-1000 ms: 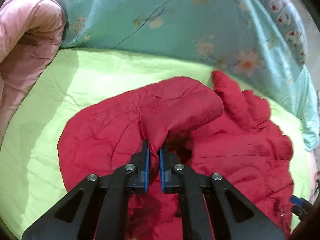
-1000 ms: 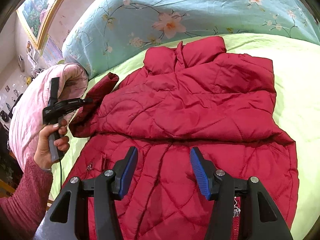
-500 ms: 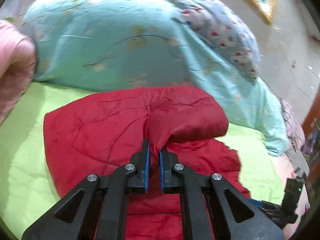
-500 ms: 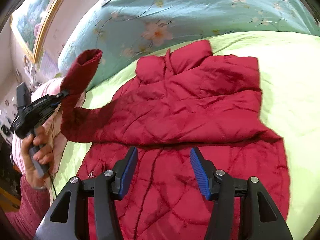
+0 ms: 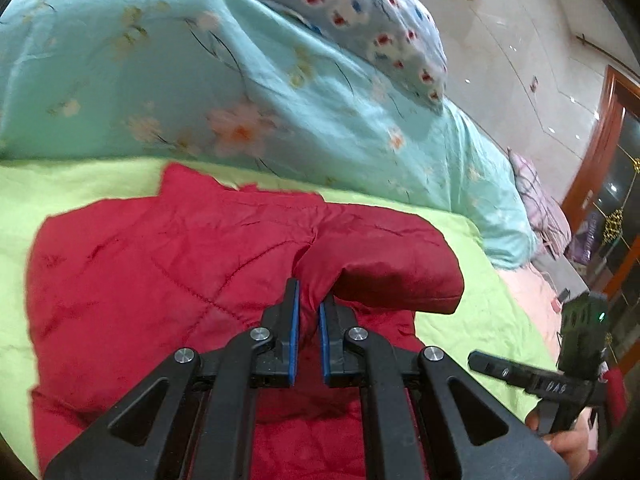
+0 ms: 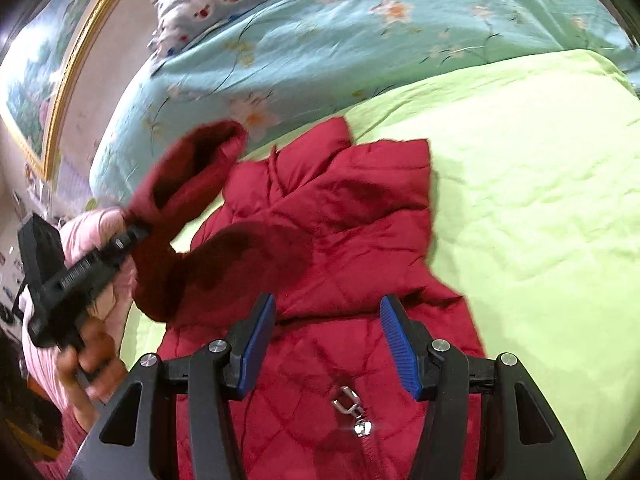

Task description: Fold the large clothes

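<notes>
A red quilted jacket (image 6: 344, 232) lies on a lime green bedsheet (image 6: 532, 208), its zipper pull (image 6: 352, 412) near me. My left gripper (image 5: 308, 312) is shut on the jacket's sleeve (image 5: 380, 260) and holds it lifted above the jacket body (image 5: 140, 272). In the right wrist view the lifted sleeve (image 6: 188, 184) hangs from the left gripper (image 6: 136, 236) at the left. My right gripper (image 6: 326, 340) is open and empty, hovering over the jacket's lower front. It also shows at the lower right of the left wrist view, where its jaws are hidden.
A turquoise floral duvet (image 5: 200, 80) is piled at the head of the bed, with a blue patterned pillow (image 5: 360, 24) on top. A pink blanket (image 6: 84, 232) lies at the bed's left edge. A framed painting (image 6: 44, 68) hangs on the wall.
My left gripper has lifted the sleeve up and carried it over the jacket body toward the right. My right gripper has stayed open and moved closer over the jacket's lower front.
</notes>
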`<state>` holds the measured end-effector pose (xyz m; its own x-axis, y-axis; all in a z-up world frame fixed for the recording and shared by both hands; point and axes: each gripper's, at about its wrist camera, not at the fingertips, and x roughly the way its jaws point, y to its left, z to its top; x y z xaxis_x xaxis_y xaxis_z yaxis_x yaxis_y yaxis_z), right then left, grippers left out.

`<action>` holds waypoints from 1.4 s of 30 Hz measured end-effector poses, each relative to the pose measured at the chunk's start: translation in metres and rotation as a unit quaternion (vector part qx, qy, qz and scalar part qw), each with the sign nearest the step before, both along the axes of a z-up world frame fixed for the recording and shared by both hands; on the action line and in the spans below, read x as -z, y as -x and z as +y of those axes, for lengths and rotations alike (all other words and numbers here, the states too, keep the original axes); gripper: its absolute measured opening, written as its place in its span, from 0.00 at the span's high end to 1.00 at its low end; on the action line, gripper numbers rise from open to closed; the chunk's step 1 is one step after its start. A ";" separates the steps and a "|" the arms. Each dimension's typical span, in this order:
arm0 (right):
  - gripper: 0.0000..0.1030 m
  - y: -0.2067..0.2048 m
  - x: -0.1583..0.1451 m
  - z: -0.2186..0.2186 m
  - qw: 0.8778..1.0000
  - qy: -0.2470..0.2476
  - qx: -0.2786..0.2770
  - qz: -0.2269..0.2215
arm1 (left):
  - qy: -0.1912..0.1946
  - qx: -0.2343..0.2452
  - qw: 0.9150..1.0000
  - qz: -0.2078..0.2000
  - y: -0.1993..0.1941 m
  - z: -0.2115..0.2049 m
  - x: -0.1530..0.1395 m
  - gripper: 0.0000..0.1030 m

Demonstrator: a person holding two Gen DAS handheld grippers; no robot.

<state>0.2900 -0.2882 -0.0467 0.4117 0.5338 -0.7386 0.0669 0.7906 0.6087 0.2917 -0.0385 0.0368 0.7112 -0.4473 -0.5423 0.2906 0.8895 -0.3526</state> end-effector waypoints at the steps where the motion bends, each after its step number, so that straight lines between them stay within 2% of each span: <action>1: 0.45 0.000 0.000 -0.002 1.000 0.000 0.003 0.000 | -0.003 0.003 1.000 0.005 -0.001 -0.007 0.006 0.94; 6: 0.45 -0.004 0.006 -0.010 1.000 0.001 0.013 0.003 | -0.009 0.010 0.999 0.033 -0.008 -0.027 0.035 0.94; 12: 0.45 -0.019 0.015 -0.008 1.000 -0.022 0.020 0.008 | -0.014 0.016 0.998 0.059 -0.009 -0.034 0.062 0.94; 18: 0.45 -0.052 0.035 0.012 0.997 -0.065 0.010 0.028 | -0.011 0.015 0.997 0.072 -0.009 -0.033 0.075 0.94; 22: 0.45 -0.069 0.050 0.031 0.996 -0.082 -0.002 0.040 | -0.029 0.020 0.997 0.069 -0.008 -0.037 0.075 0.94; 23: 0.49 -0.072 0.053 0.036 0.995 -0.085 -0.007 0.040 | -0.035 0.024 0.997 0.071 -0.007 -0.038 0.074 0.93; 25: 0.84 -0.077 0.056 0.046 0.996 -0.078 -0.018 0.039 | -0.039 0.031 0.996 0.078 -0.005 -0.035 0.073 0.87; 26: 0.96 -0.079 0.057 0.049 0.996 -0.071 -0.021 0.040 | -0.035 0.036 0.995 0.084 -0.002 -0.031 0.072 0.85; 28: 0.97 -0.082 0.056 0.051 0.997 -0.062 -0.020 0.038 | -0.018 0.044 0.995 0.090 0.003 -0.021 0.068 0.79; 31: 0.97 -0.083 0.050 0.049 0.998 -0.047 -0.020 0.025 | -0.012 0.032 0.996 0.083 0.016 0.004 0.057 0.79; 34: 0.97 -0.086 0.044 0.046 0.999 -0.039 -0.024 0.015 | -0.013 -0.013 0.997 0.069 0.020 0.037 0.045 0.79; 37: 0.98 -0.086 0.032 0.045 0.999 -0.027 -0.030 -0.002 | -0.017 -0.075 0.995 0.064 0.012 0.076 0.039 0.79; 39: 0.98 -0.086 0.011 0.040 0.999 -0.018 -0.028 -0.035 | -0.014 -0.103 0.992 0.076 0.001 0.098 0.045 0.79; 42: 0.98 -0.080 -0.021 0.030 0.995 0.019 -0.023 -0.090 | -0.006 -0.112 0.988 0.109 -0.013 0.119 0.064 0.79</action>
<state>0.3702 -0.2579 -0.0256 0.5143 0.5282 -0.6756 -0.0778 0.8133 0.5767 0.3051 0.0809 -0.0271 0.6566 -0.2844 -0.6986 0.0041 0.9276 -0.3737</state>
